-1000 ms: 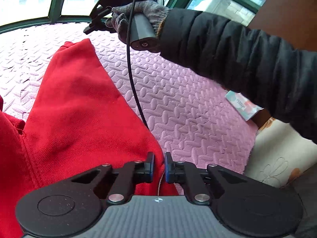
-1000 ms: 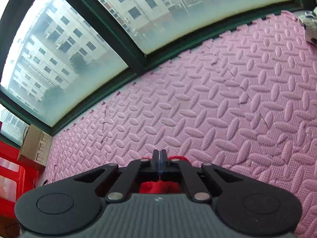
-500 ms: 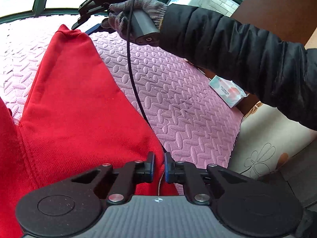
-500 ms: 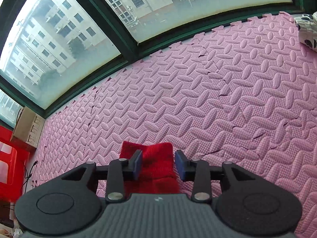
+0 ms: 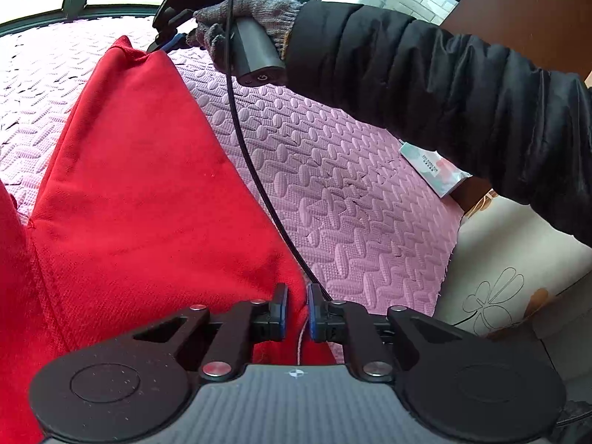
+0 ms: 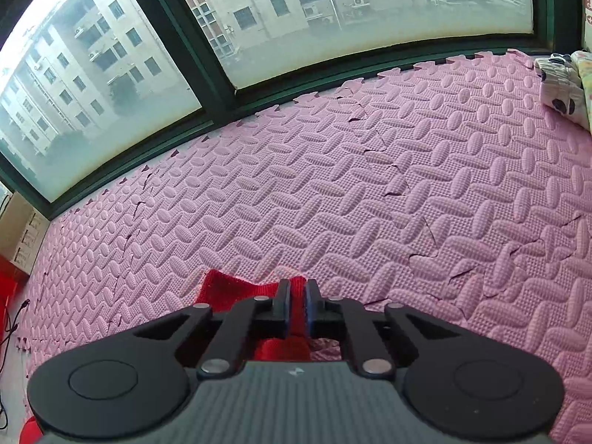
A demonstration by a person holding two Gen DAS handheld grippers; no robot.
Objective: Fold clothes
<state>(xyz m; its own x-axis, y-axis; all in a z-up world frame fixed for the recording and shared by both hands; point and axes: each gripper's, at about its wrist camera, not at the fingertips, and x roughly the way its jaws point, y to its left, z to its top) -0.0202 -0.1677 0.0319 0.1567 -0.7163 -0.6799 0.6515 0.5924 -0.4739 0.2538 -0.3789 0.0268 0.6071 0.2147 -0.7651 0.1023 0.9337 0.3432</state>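
A red garment (image 5: 129, 203) lies stretched on the pink foam mat (image 5: 333, 192). My left gripper (image 5: 296, 310) is shut on its near corner, red cloth pinched between the pads. In the left wrist view my right gripper (image 5: 168, 42), held by a gloved hand, sits at the garment's far corner. In the right wrist view my right gripper (image 6: 296, 310) is shut on the red ribbed edge (image 6: 236, 290) of the garment, just above the mat (image 6: 370, 203).
A window (image 6: 259, 37) with a dark green frame runs along the mat's far edge. A small white packet (image 5: 433, 166) lies at the mat's right edge beside pale patterned bedding (image 5: 510, 277). Spotted fabric (image 6: 558, 85) lies far right. A black cable (image 5: 251, 170) hangs over the garment.
My right gripper opened half a second ago over the red ribbed edge and has now shut on it again. My left gripper stays shut on the near corner.
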